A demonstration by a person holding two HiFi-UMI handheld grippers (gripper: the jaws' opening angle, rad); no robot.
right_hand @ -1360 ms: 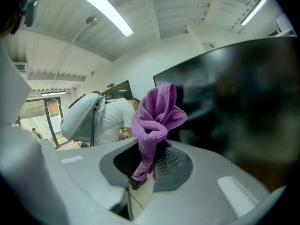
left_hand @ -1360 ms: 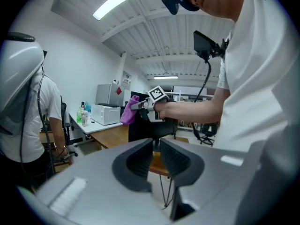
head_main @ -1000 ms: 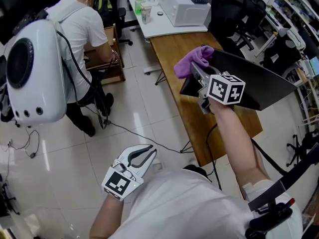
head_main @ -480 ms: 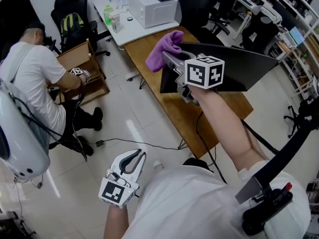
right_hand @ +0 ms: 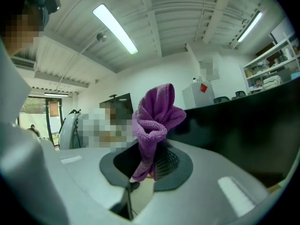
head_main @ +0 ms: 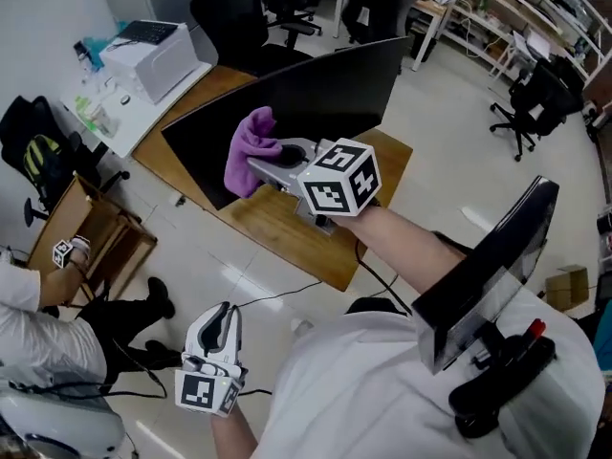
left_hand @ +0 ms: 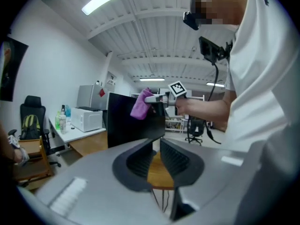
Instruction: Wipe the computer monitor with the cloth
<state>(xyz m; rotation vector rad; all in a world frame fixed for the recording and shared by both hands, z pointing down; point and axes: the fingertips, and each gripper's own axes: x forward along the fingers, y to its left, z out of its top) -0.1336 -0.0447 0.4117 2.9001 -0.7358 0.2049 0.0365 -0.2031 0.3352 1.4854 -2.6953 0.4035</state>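
The black monitor (head_main: 287, 113) stands on a wooden desk (head_main: 287, 237), its dark screen facing me. My right gripper (head_main: 260, 166) is shut on a bunched purple cloth (head_main: 249, 149), held in front of the screen's lower left part; I cannot tell whether cloth and screen touch. In the right gripper view the cloth (right_hand: 152, 121) rises from between the jaws, with the monitor (right_hand: 243, 121) just to its right. My left gripper (head_main: 220, 321) hangs low over the floor, shut and holding nothing. From the left gripper view the monitor (left_hand: 126, 125) and cloth (left_hand: 139, 104) lie ahead.
A white table (head_main: 115, 113) with a printer (head_main: 153, 55) and bottles adjoins the desk's far left. Office chairs (head_main: 239, 17) stand behind the desk. A person (head_main: 38, 342) crouches by a wooden cabinet (head_main: 91, 247) at left. A cable (head_main: 277, 299) trails over the floor.
The head view has swung round to face the screen. The right gripper has carried the cloth from the monitor's edge to the front of the screen. The left gripper stays low.
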